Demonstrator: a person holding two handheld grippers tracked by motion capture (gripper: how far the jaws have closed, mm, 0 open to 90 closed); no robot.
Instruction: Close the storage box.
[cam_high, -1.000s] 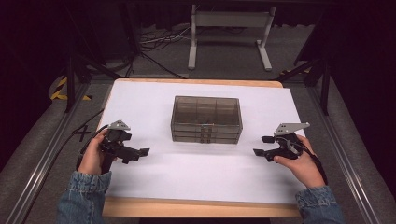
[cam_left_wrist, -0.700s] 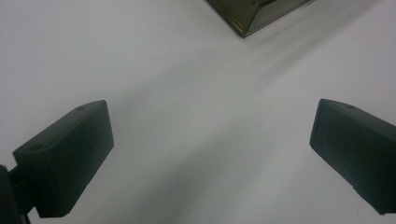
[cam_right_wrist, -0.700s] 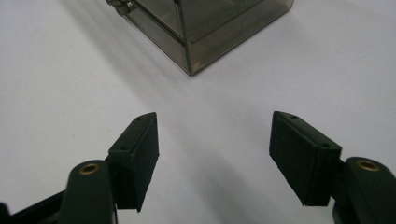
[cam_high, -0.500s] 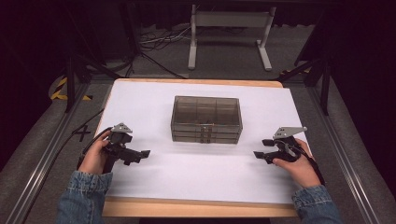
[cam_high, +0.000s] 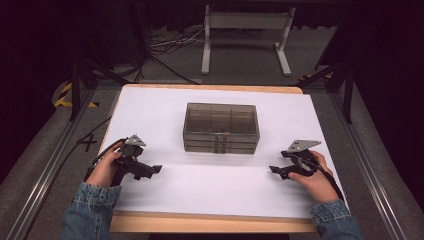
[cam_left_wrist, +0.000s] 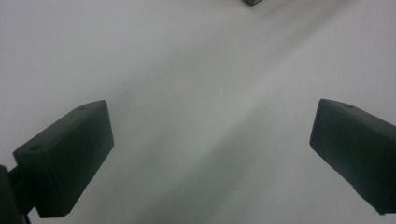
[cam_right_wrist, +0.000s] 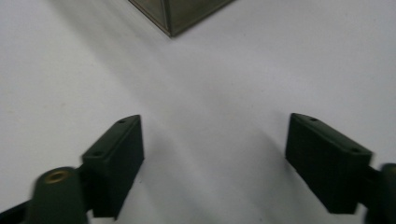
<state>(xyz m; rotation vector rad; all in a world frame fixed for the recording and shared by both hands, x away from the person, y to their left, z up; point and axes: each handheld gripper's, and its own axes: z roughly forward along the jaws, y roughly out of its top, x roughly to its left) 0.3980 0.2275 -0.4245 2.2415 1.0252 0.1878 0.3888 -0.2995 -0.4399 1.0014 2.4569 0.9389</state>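
A smoky translucent plastic box (cam_high: 221, 127) with a shut lid and inner compartments stands in the middle of the white table (cam_high: 215, 187). My left gripper (cam_high: 153, 170) rests low over the table at the left, pointing right, level with the box's front. In the left gripper view its jaws stand wide apart (cam_left_wrist: 210, 158) with nothing between them. My right gripper (cam_high: 276, 171) is at the right, pointing left. Its jaws (cam_right_wrist: 215, 158) are also open and empty, and a corner of the box (cam_right_wrist: 175, 11) shows ahead of them.
A person's hands and denim sleeves (cam_high: 90, 210) come in from the near edge. Beyond the table's far edge a grey metal stand (cam_high: 245, 35) and cables lie on the floor. Metal rails (cam_high: 45, 175) run along both sides of the table.
Both grippers have drifted slightly toward the near edge and lower over the table. The box has not moved. The jaws stay open.
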